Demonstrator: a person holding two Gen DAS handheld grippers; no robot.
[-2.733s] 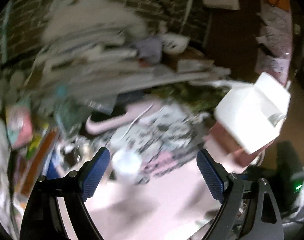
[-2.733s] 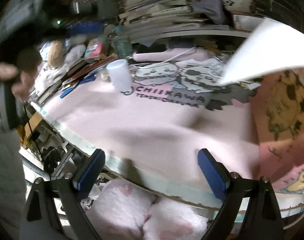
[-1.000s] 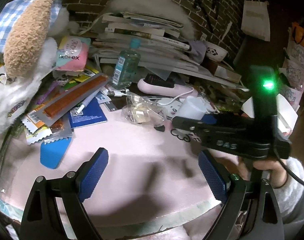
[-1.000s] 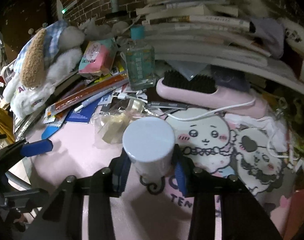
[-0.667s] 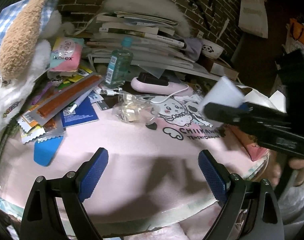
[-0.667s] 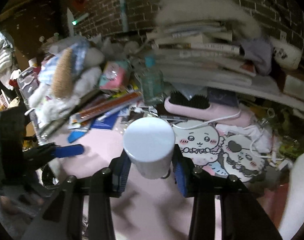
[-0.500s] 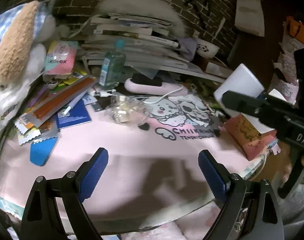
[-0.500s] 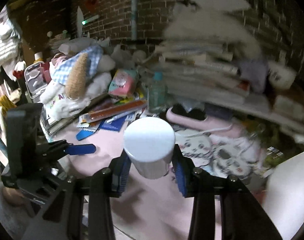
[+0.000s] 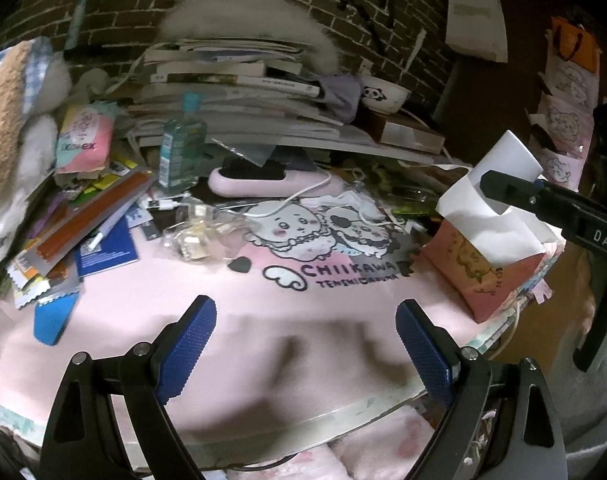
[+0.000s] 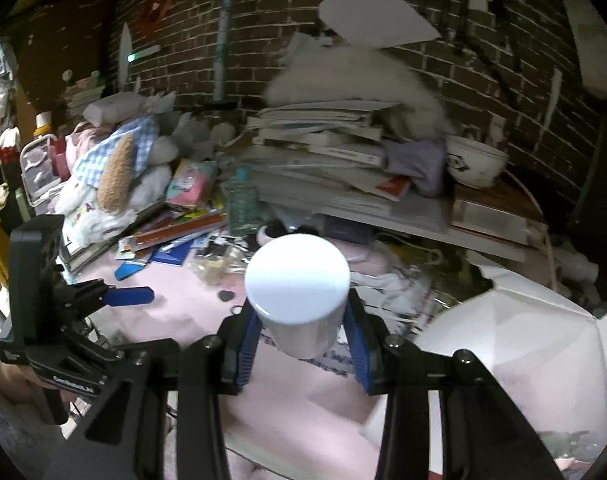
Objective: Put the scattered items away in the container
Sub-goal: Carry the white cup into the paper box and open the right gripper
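**White jar held aloft over a cluttered pink table**

While the left gripper (image 9: 305, 344) hangs over the near edge of the table (image 9: 263, 340), its 2 blue fingers (image 9: 185, 350) stand wide apart with only bare pink mat between them. Along the table's left edge lie a plush toy (image 9: 7, 120), a pink tissue pack (image 9: 83, 140), a long orange packet (image 9: 91, 216), a dark blue booklet (image 9: 111, 248) and a flat blue piece (image 9: 53, 318). Toward the back edge a clear bottle with a teal cap (image 9: 181, 146) stands upright before a tall stack of books (image 9: 231, 84), and a pink hairbrush (image 9: 263, 180) lies just in front of that stack. A crumpled clear bag (image 9: 195, 232) and a small black pick (image 9: 239, 265) rest near the table's middle, beside the printed cartoon figures. A panda bowl (image 9: 383, 96) sits on books at the back right.

At the right edge stands the container (image 9: 487, 276), a pink box with white flaps open at the top. The right gripper (image 10: 301, 330) has its fingers (image 10: 247, 340) set narrow, clamped on the sides of a white cylindrical jar (image 10: 297, 284), which is upright and lifted clear of the table. From the left wrist view the jar (image 9: 507, 160) hangs just above the container's flaps.
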